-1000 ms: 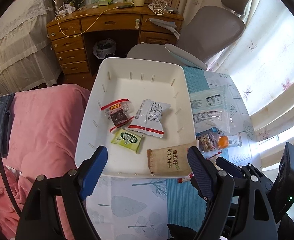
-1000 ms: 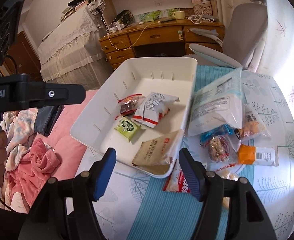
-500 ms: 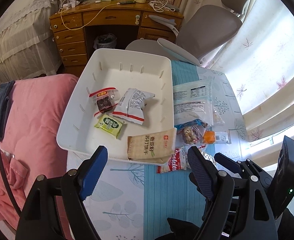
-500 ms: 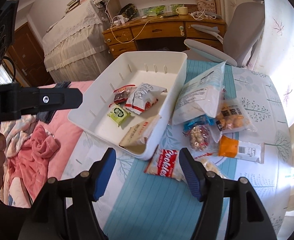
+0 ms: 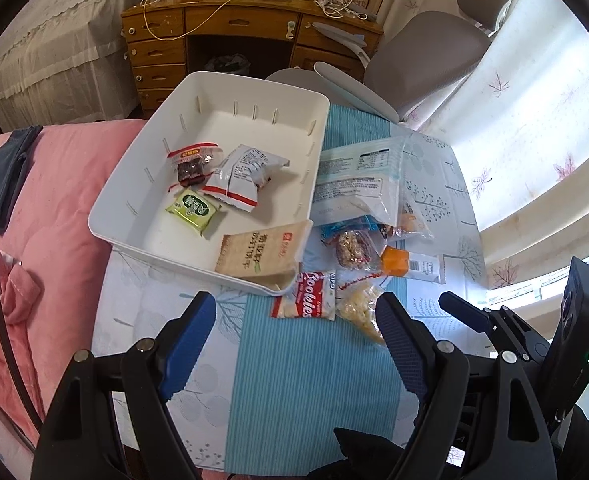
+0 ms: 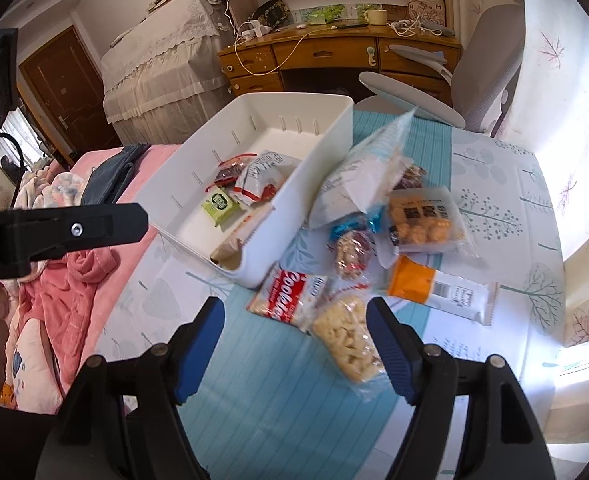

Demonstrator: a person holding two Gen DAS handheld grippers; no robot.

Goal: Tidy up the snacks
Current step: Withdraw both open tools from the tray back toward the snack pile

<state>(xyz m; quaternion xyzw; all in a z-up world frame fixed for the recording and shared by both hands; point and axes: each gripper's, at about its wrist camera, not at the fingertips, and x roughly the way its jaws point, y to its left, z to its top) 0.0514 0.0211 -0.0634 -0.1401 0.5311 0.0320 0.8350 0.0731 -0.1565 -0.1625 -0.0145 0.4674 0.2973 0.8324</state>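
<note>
Both my hand-held grippers, left (image 5: pixel 294 336) and right (image 6: pixel 295 330), hang wide and empty. The cookie pack (image 6: pixel 288 295) lies on the table beside the bin (image 6: pixel 306 184): light, crinkly, slippery, contents brittle. I'd pinch it gently across its middle.

Wooden desk (image 5: pixel 250 36), grey chair (image 5: pixel 426 60), sunlit curtains (image 5: pixel 534 120).

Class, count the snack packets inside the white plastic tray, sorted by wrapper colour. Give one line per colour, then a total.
clear wrapper with red trim: 1
white foil wrapper with red edge: 1
green square wrapper: 1
brown paper-look wrapper: 1
Total in the white plastic tray: 4
</note>
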